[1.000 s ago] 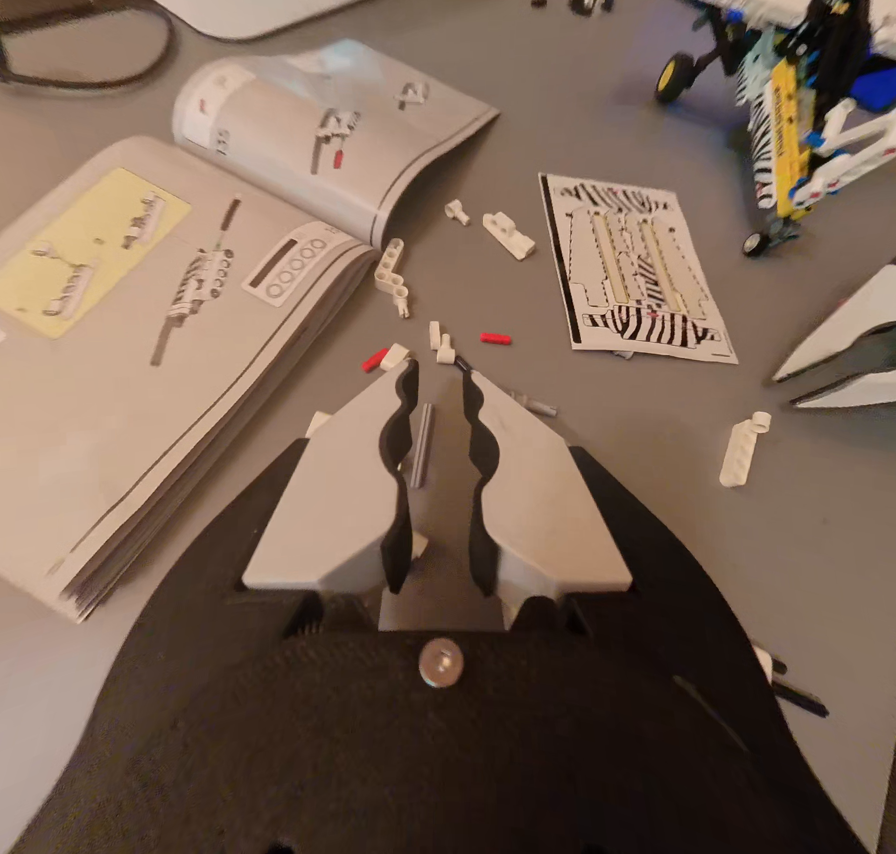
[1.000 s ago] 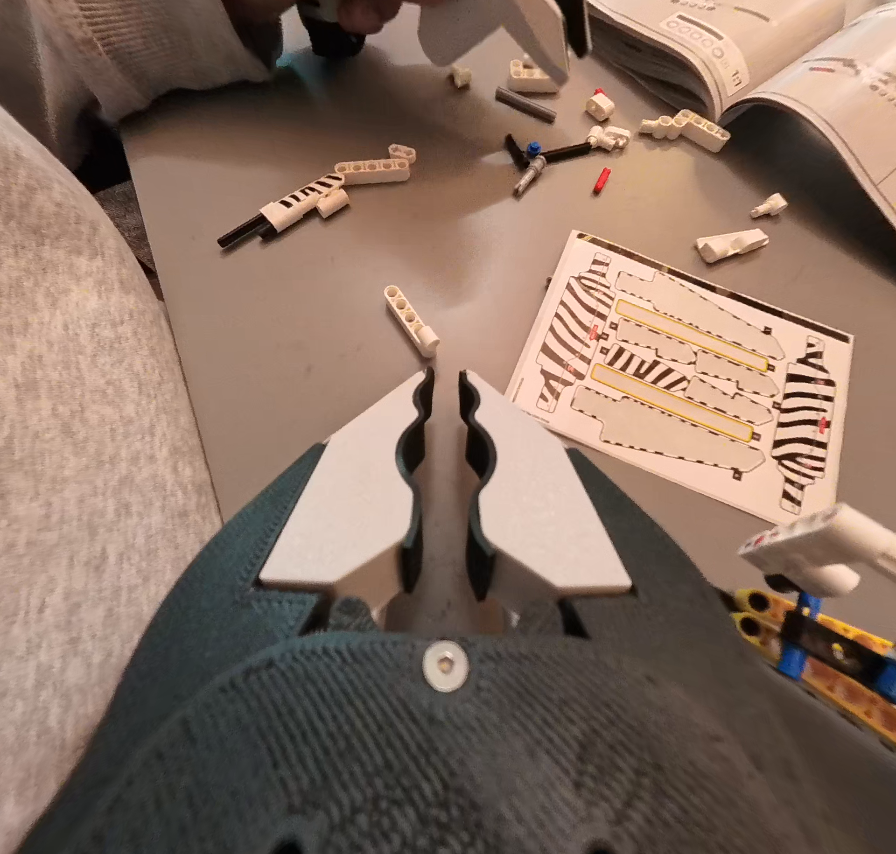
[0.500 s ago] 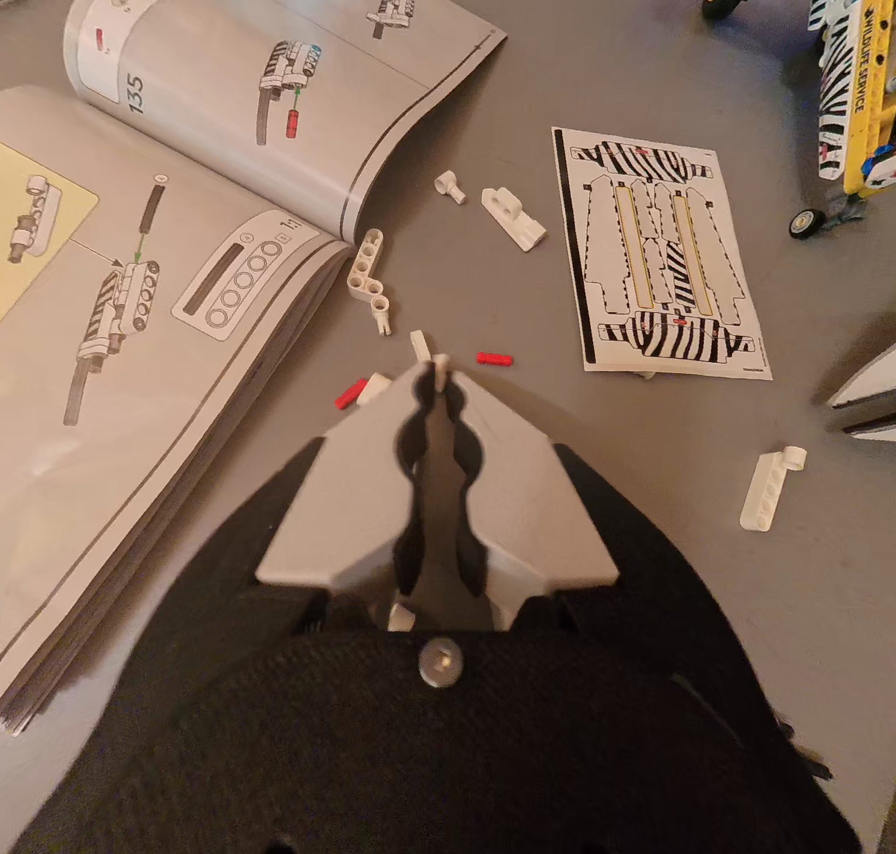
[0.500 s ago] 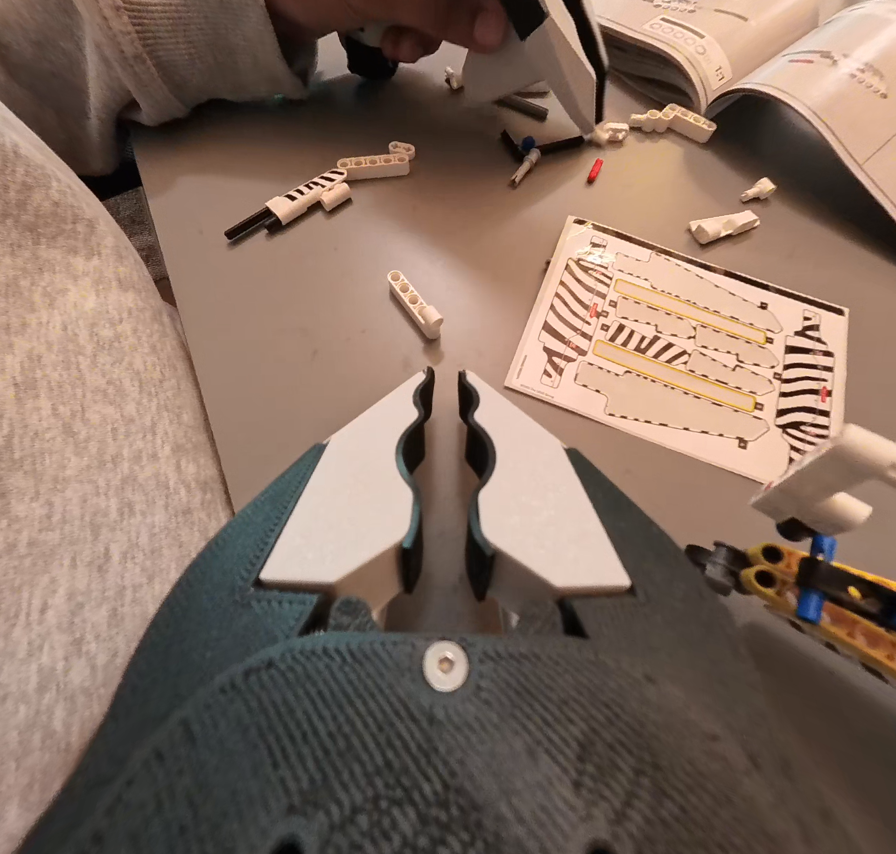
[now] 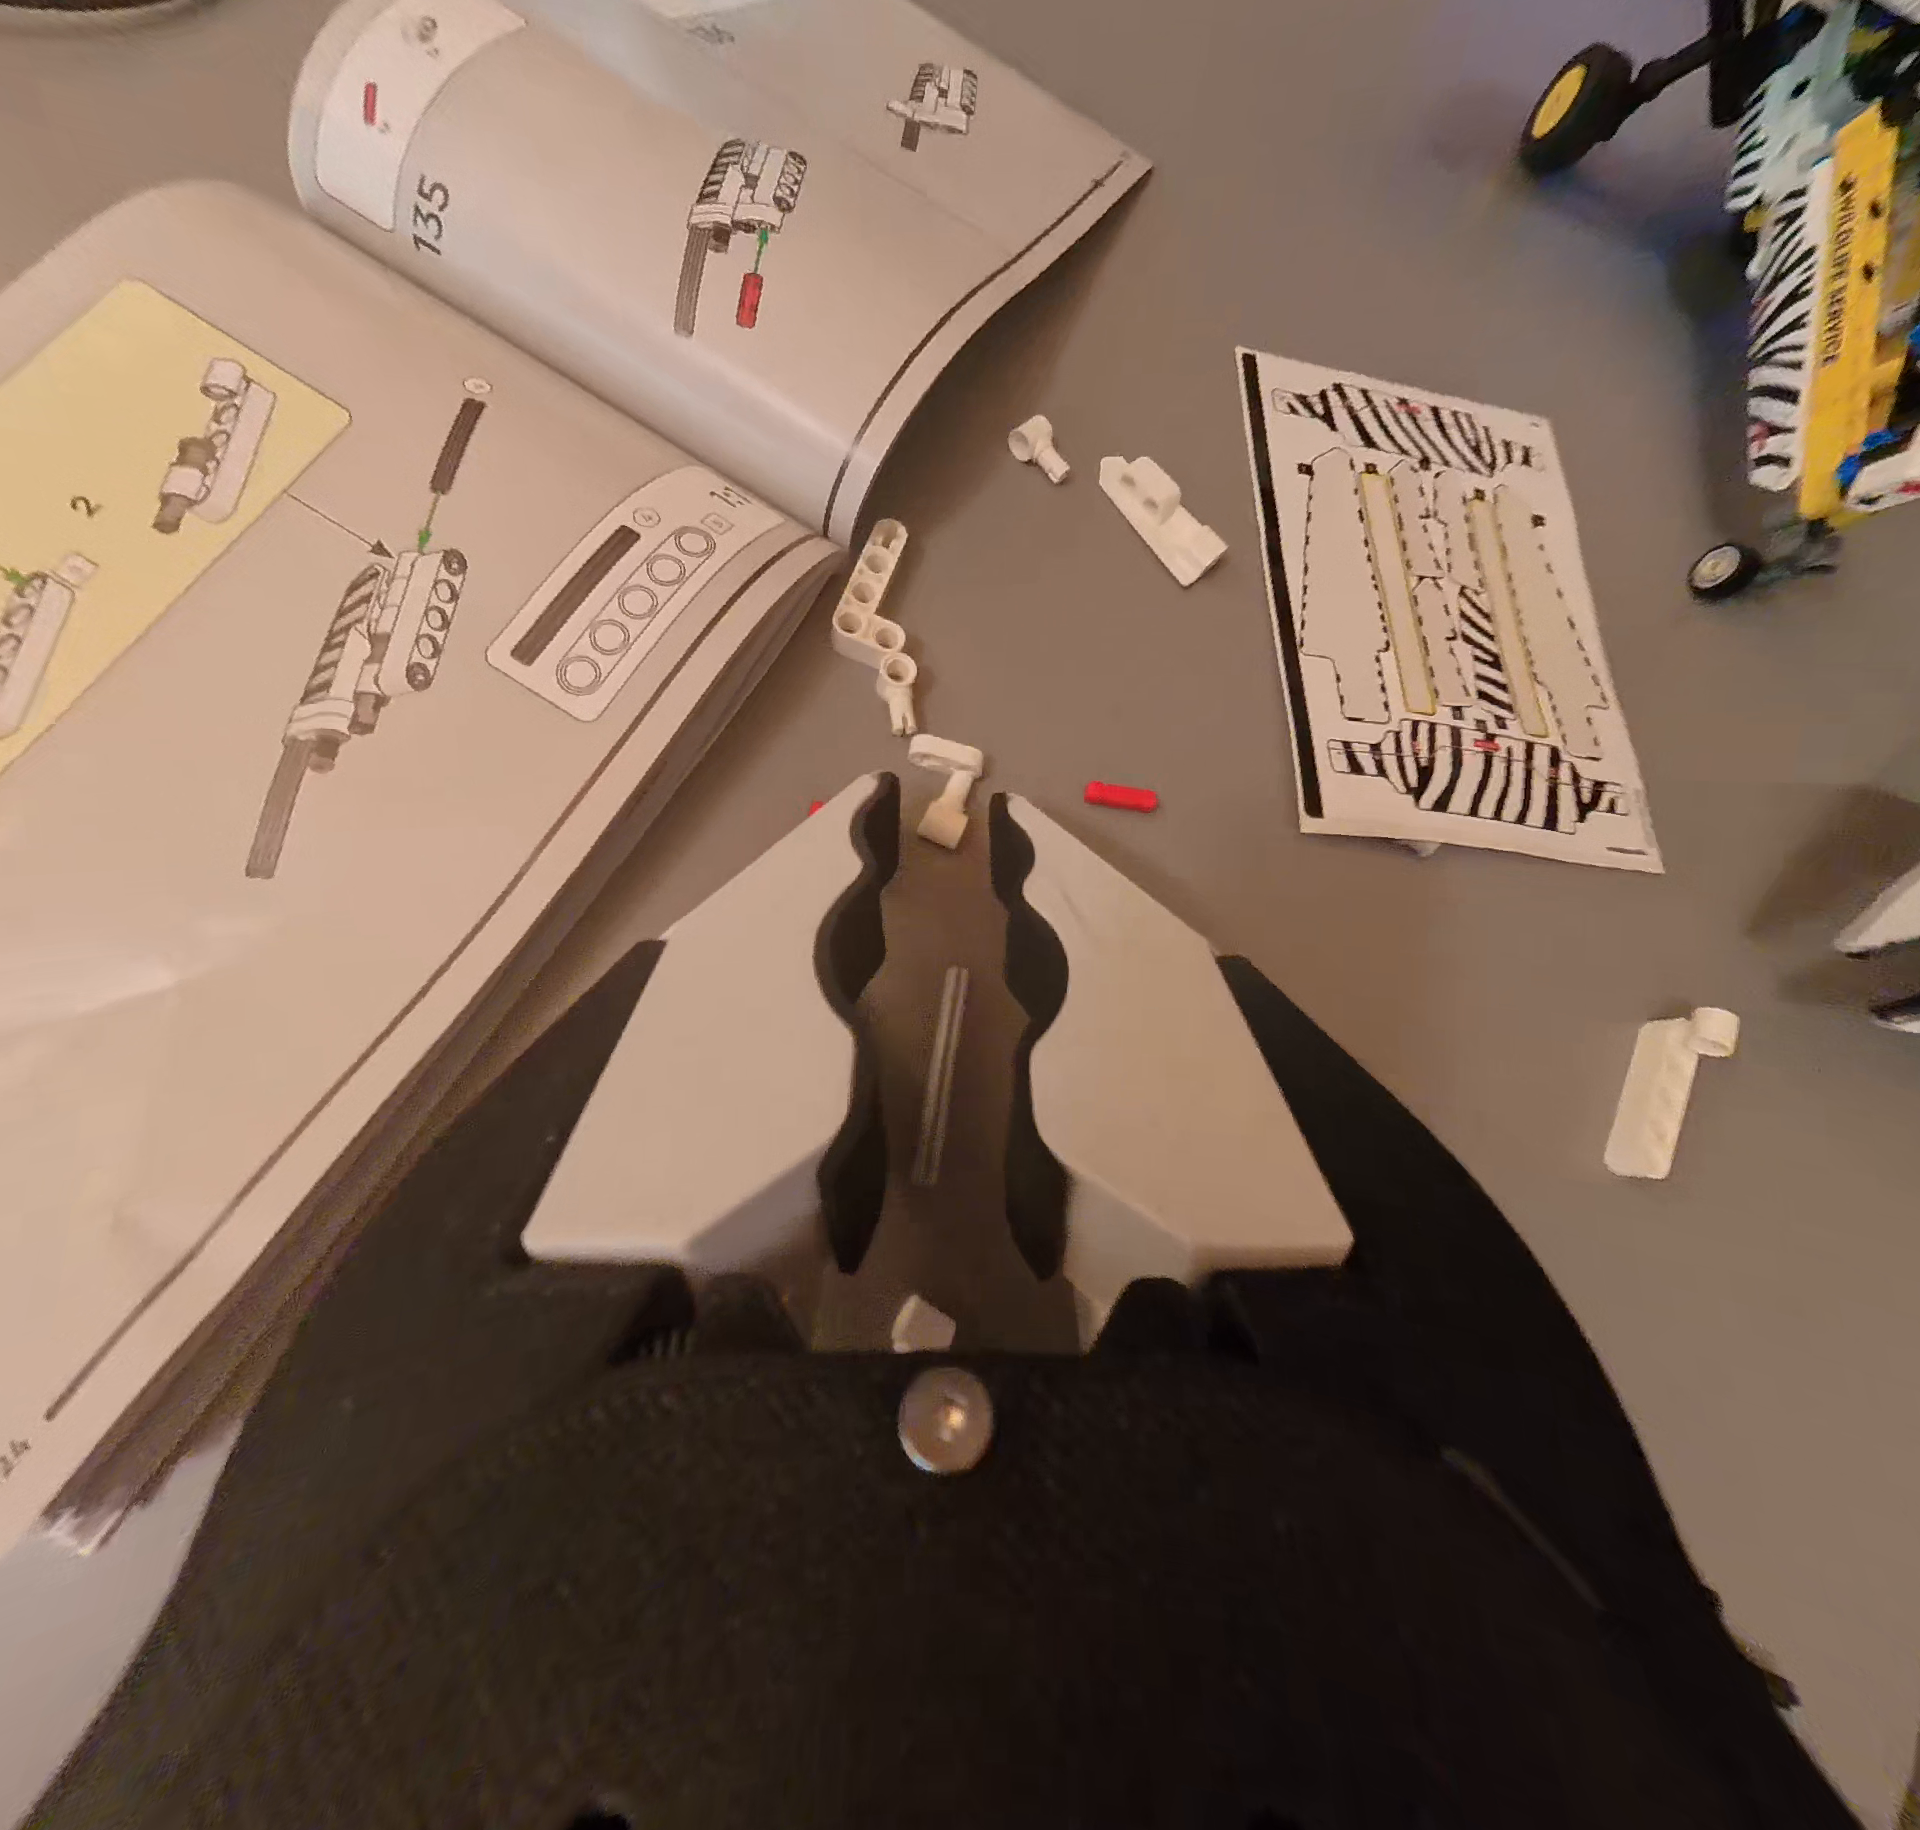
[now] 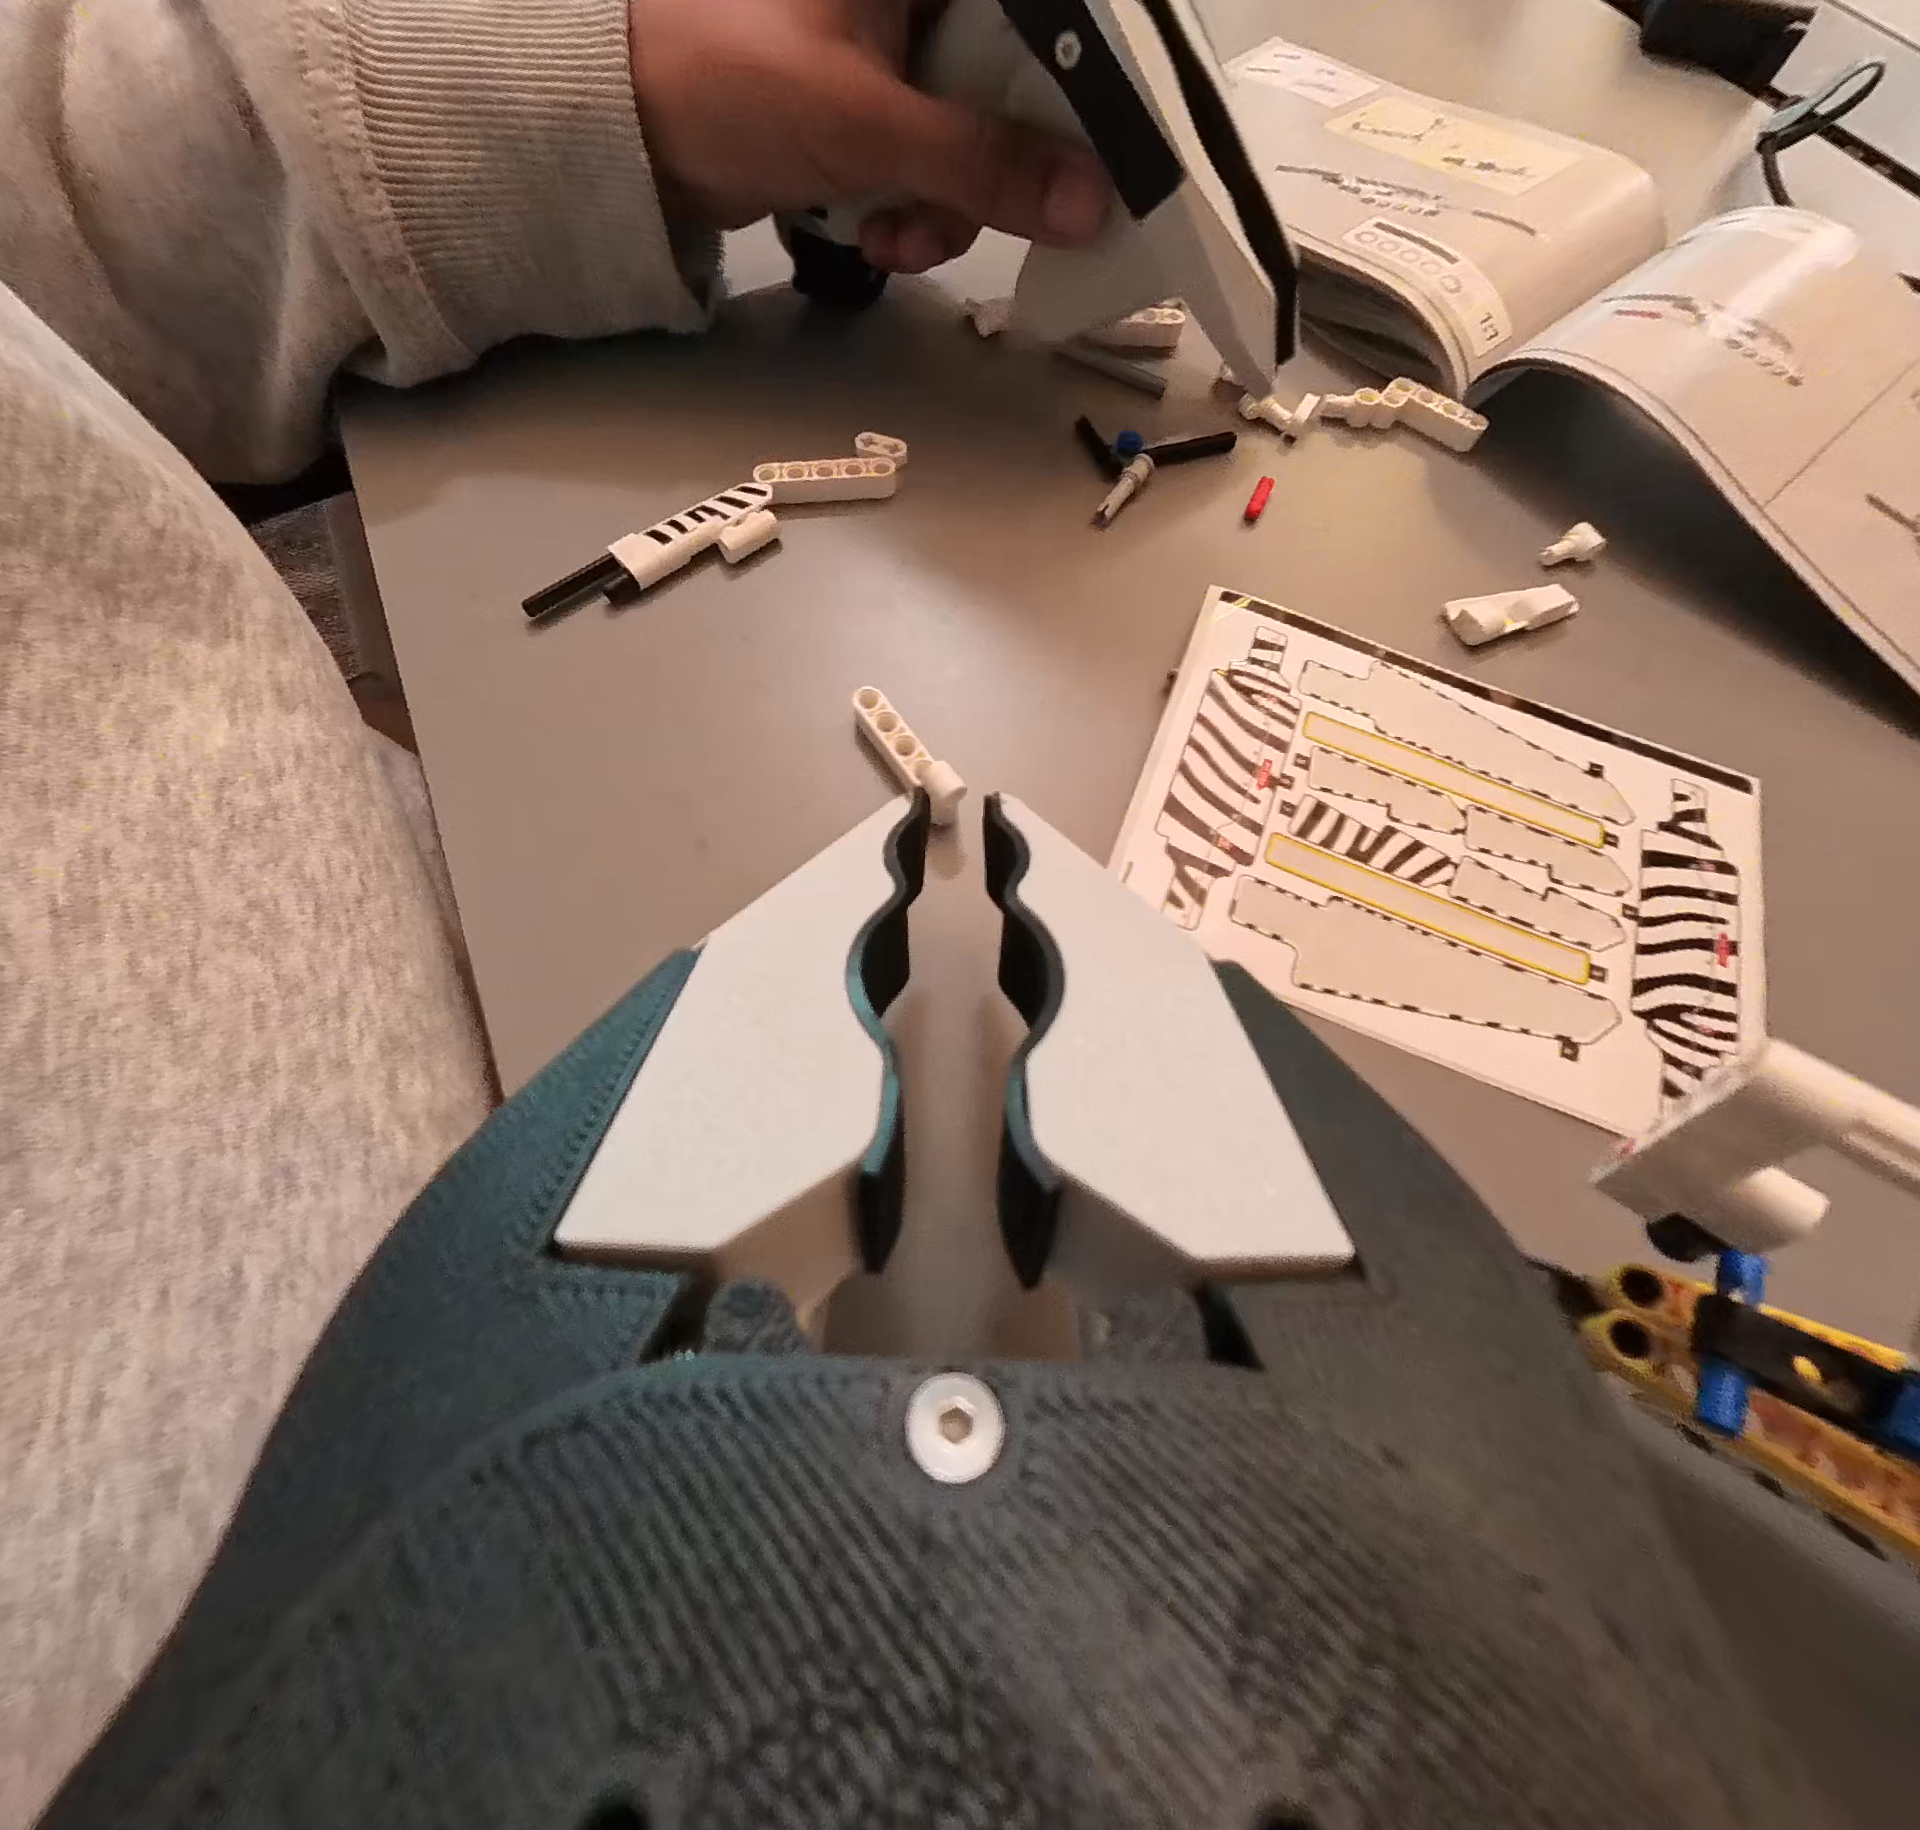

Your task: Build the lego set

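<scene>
My left gripper (image 5: 940,804) is open just above the grey table. A small white connector (image 5: 945,793) lies loose between its tips, and a grey axle (image 5: 940,1074) lies on the table under the fingers. A red pin (image 5: 1120,796) is just to the right and a white bent beam (image 5: 868,606) just ahead. In the right wrist view a hand holds the left gripper (image 6: 1262,383) over these parts. My right gripper (image 6: 954,812) is narrowly open and empty, its left tip beside a white beam with a pin (image 6: 904,752). A zebra-striped sub-assembly (image 6: 717,523) lies far left.
An open instruction booklet (image 5: 416,533) fills the left. A zebra sticker sheet (image 5: 1444,617) lies to the right. The part-built yellow and zebra vehicle (image 5: 1818,274) stands at the far right. A white panel piece (image 5: 1158,518) lies nearby, and a black axle with a blue pin (image 6: 1143,455). Some 20 centimetres of space lies between my two pairs of fingers.
My left gripper was open, shut its tips at the small white connector, and is now open again with the connector lying between them. My right gripper edged forward toward the white beam.
</scene>
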A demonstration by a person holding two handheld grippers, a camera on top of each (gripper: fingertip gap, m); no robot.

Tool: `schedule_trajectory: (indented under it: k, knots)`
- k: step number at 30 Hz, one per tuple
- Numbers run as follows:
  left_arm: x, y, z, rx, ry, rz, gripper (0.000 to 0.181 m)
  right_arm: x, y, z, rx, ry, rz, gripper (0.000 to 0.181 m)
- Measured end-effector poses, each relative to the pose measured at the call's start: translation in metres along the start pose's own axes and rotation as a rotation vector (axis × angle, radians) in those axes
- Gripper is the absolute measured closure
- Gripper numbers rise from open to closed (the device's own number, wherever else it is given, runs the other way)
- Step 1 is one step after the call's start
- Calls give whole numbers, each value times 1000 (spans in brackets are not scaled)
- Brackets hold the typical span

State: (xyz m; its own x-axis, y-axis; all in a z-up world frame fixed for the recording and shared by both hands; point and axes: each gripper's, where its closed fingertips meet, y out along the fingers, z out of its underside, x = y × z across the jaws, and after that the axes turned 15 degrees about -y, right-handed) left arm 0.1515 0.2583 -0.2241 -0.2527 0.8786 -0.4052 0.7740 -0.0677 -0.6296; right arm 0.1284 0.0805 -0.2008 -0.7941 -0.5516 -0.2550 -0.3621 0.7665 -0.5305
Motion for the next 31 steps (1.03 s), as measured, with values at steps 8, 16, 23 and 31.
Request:
schedule_trajectory:
  k: [8,16,23,31]
  knots:
    - [-2,4,5,47,62,-35,177,0,-6,-1,-10,-2,18,172]
    - [-3,8,9,89,157,-112,174,1,-9,-5,-28,-3,30,172]
    - [-10,-5,-3,-6,121,-71,178,0,-12,-10,-43,-13,60,172]
    - [-115,-100,-63,-366,-534,1066,180,-61,-30,-77,-320,-72,463,157]
